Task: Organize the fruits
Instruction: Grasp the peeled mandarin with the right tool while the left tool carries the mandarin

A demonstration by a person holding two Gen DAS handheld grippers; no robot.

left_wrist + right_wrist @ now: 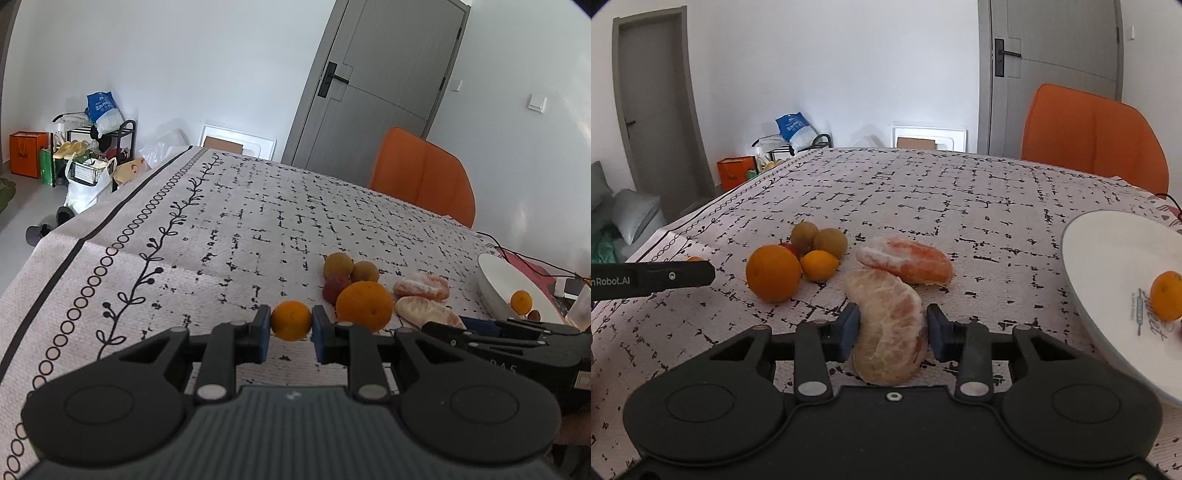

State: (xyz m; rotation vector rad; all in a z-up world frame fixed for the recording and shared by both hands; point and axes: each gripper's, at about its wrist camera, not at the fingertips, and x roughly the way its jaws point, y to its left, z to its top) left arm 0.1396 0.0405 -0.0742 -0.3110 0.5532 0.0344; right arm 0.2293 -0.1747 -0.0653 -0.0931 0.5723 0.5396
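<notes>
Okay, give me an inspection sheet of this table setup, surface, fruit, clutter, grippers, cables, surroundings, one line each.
Surface: table under a patterned tablecloth.
Job's things: white plate at the right holding a small orange; large orange, two brown fruits, a small red fruit and two peeled citrus segments on the cloth.
Clutter: nothing seen among the fruit.
Grippers: left gripper shut on a small orange fruit; right gripper with pads against the nearer peeled segment.
Cables: dark cables beyond the plate.
Surroundings: orange chair, grey door, bags and a shoe rack by the wall.
</notes>
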